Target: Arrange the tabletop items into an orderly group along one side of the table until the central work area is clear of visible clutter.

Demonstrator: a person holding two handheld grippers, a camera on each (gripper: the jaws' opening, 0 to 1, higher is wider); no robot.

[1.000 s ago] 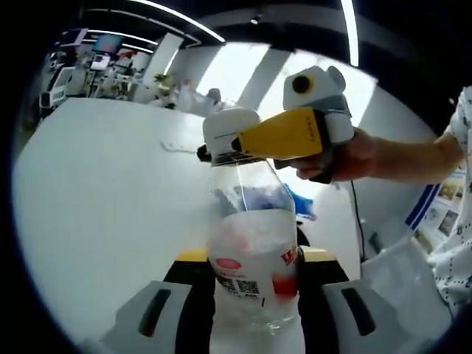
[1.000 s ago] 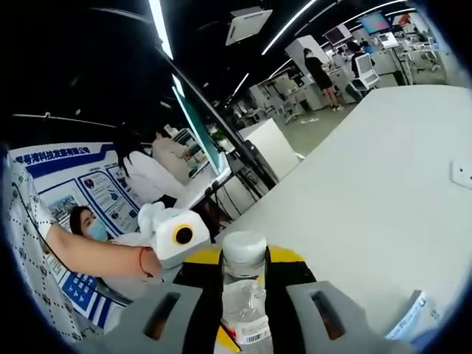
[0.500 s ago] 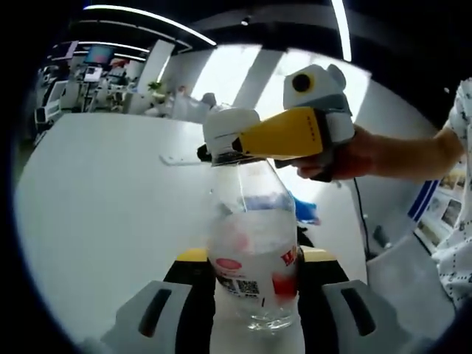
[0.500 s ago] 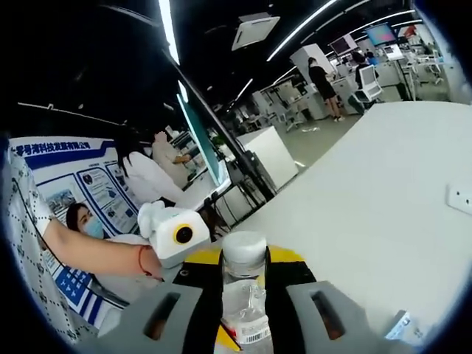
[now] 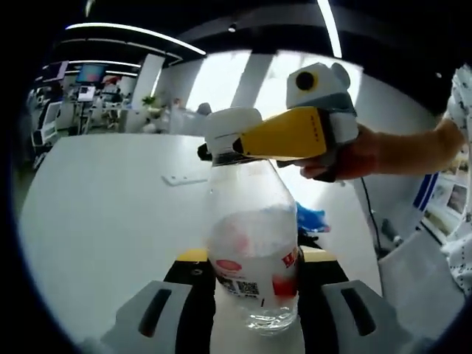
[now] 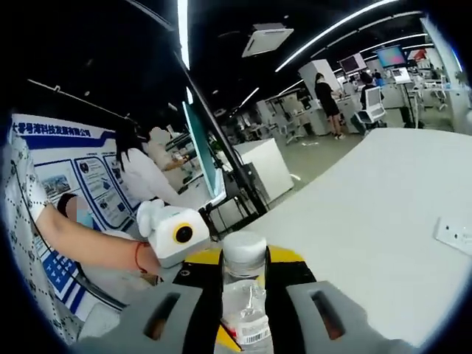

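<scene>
Both grippers' fingers clamp the bottle (image 5: 252, 251), body and cap, above open white table (image 5: 103, 214).

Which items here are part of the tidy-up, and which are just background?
Job:
- clear plastic bottle, body held in the left gripper
- its white cap, gripped by the right gripper
- white table

Lying about:
- blue packet behind the bottle
- white socket plate
- wall posters

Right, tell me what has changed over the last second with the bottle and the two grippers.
Little has changed. Both views have tilted, so the table and room sit differently, which points to the hands moving together. The left gripper stays clamped on the bottle body and the right gripper on its neck below the cap. Nothing was let go.
</scene>
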